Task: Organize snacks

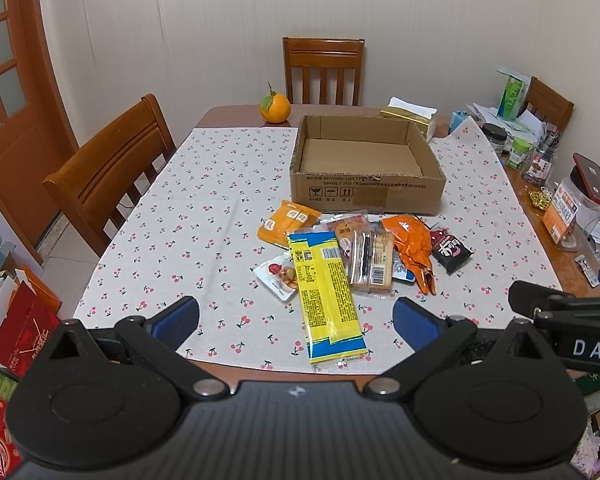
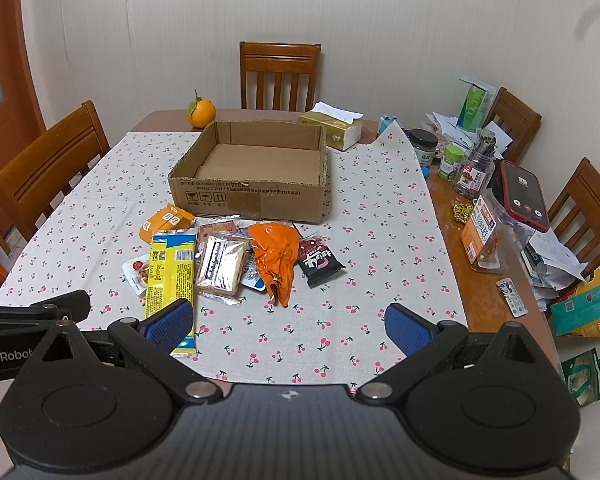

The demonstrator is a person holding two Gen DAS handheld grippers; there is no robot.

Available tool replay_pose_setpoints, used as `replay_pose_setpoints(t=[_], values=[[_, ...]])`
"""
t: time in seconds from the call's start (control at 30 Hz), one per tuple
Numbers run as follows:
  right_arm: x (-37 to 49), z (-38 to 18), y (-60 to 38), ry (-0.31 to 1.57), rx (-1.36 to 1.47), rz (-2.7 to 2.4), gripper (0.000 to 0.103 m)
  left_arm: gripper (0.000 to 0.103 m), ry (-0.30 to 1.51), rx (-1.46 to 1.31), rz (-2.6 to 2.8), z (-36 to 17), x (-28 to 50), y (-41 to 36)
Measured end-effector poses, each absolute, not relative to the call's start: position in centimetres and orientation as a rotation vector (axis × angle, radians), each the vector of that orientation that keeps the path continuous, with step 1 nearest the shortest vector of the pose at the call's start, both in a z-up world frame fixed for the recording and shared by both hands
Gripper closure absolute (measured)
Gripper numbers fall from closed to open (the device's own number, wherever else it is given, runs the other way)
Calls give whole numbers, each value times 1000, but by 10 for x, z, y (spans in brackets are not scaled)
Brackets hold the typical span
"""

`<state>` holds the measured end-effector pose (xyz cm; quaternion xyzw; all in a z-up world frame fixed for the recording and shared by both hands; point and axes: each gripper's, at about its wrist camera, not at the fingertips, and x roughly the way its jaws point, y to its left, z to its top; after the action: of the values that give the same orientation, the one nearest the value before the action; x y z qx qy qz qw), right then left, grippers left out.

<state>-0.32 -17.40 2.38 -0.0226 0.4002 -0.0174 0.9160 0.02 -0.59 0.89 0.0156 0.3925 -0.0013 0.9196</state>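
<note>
Both claws, left [image 1: 296, 322] and right [image 2: 288, 322], hang wide open, holding nothing. The snacks [image 1: 356, 256] lie heaped mid-frame on the table [image 1: 172, 216], just before the empty box [image 1: 364, 160], probably their destination.

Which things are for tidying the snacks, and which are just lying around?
For the job: cardboard box, yellow packet, orange foil bag, black packet, clear cake packet.

Just lying about: orange, tissue box, jars, phone.

An orange [image 1: 275, 108] sits at the table's [image 1: 236, 113] far edge. A tissue box [image 2: 334, 130] is near it. A phone [image 2: 524, 196] leans on a jar [image 2: 486, 236] at the table's right side.
</note>
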Motion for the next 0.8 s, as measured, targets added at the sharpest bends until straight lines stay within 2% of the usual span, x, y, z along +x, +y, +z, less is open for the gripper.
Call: replay_pose_setpoints(t=[0.8], values=[[2,19,-179,822,-63,-40,0,1,794,11,-10,0,8,-11]])
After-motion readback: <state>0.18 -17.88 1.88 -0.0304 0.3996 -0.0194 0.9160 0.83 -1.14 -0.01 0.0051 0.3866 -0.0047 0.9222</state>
